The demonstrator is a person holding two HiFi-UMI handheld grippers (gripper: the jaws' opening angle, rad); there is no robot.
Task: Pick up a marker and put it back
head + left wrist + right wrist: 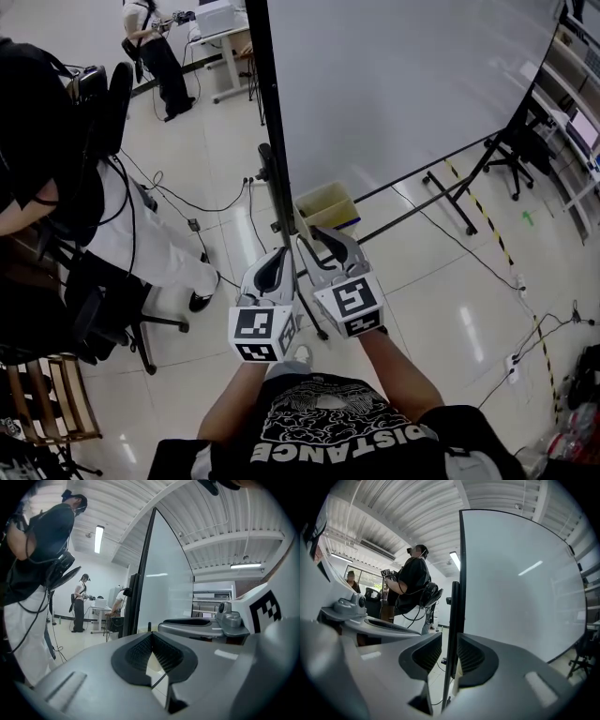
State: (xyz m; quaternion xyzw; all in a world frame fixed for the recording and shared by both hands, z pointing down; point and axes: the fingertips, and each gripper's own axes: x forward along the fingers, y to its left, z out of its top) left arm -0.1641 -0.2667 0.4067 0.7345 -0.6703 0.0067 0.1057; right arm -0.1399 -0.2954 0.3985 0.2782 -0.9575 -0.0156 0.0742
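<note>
I cannot make out a marker in any view. A large whiteboard (pixel 403 84) stands on a black wheeled frame (pixel 265 112) straight ahead. A yellowish box (pixel 326 208) sits at its foot. My left gripper (pixel 272 270) is held low in front of the frame post, its jaws closed tip to tip with nothing between them (pixel 151 637). Beside it, my right gripper (pixel 330 246) stands open. In the right gripper view the board's black edge post (pixel 456 620) shows through the gap of the right gripper (pixel 450 641), apart from the pads.
A seated person in white trousers (pixel 150 244) and an office chair (pixel 103 309) are close on the left. Cables (pixel 202 202) trail over the floor. A wooden stool (pixel 47 403) is at lower left. Another person (pixel 155 47) stands by a far desk. Yellow-black tape (pixel 487 225) crosses the floor at right.
</note>
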